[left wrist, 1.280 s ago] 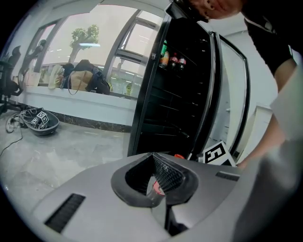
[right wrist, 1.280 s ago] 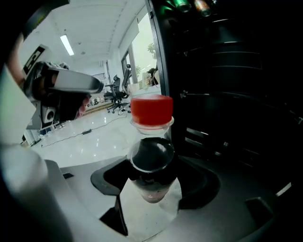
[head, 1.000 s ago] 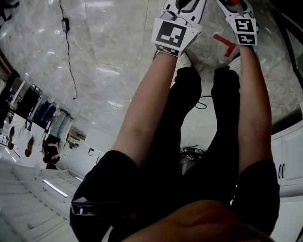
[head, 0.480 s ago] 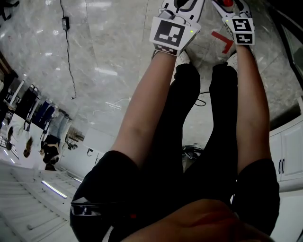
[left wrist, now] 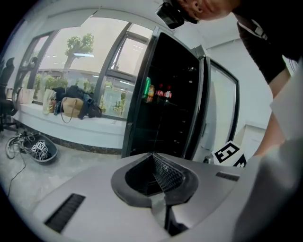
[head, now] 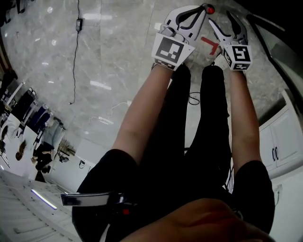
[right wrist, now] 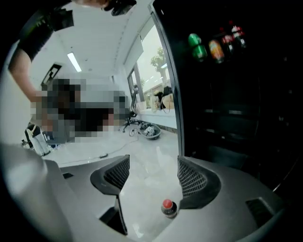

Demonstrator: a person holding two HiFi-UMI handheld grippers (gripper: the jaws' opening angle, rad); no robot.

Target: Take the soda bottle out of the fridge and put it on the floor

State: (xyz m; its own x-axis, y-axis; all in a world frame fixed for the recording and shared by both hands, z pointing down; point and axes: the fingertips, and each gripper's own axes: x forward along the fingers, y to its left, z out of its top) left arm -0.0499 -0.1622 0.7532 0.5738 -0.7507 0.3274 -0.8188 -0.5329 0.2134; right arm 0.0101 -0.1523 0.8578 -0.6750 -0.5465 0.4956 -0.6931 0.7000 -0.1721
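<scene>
The soda bottle (right wrist: pixel 167 207), dark with a red cap, stands upright on the pale marble floor. Seen from above, it lies in the gap of my right gripper (right wrist: pixel 152 170), close to one mesh pad (right wrist: pixel 190 178) and apart from both. That gripper is open and holds nothing. In the head view the red cap (head: pixel 209 9) shows just past the tips of my left gripper (head: pixel 202 8) and beside my right gripper (head: pixel 221 20). The left gripper (left wrist: pixel 156 163) is shut and empty. The black fridge (left wrist: pixel 165 108) stands open.
More bottles (right wrist: pixel 215 47) sit on a high shelf in the dark fridge. A red tape mark (head: pixel 210 45) is on the floor by the person's feet. A black cable (head: pixel 75 52) trails at the left. White cabinets (head: pixel 279 142) stand at the right.
Both grippers have come down the head view and show in full. The right gripper now stands open, with the red-capped bottle on the floor just beyond its jaws.
</scene>
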